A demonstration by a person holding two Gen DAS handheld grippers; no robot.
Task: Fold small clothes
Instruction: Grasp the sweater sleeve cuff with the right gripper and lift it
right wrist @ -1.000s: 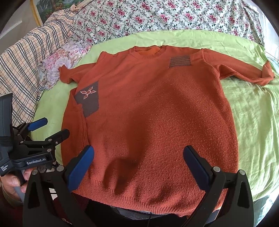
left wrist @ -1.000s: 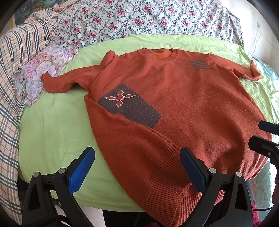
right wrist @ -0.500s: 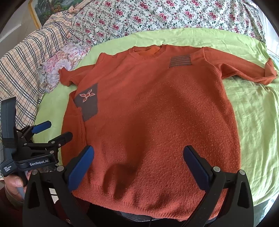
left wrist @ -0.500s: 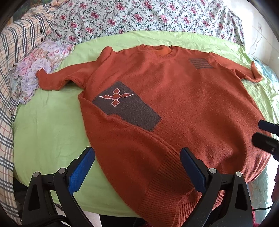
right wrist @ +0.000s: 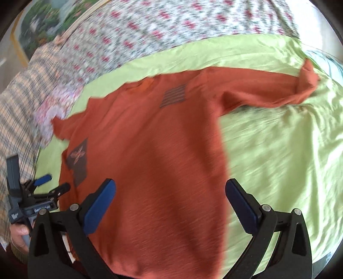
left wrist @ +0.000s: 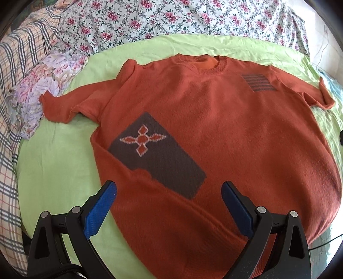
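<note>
Since a second ago my right gripper (right wrist: 169, 206) has swung toward the right sleeve (right wrist: 263, 90), its view now blurred, while the orange sweater (left wrist: 214, 133) lies unmoved, flat and face up on the green sheet (left wrist: 55, 171). Its long axis runs from the hem nearest me to the collar (left wrist: 201, 62) pointing at the floral pillows (left wrist: 171, 19), sleeves spread sideways. Both grippers, the left gripper (left wrist: 169, 206) included, have fingers wide apart and empty; I judge a fast one-sided grab could drag the loose knit askew or pinch the sheet.
</note>
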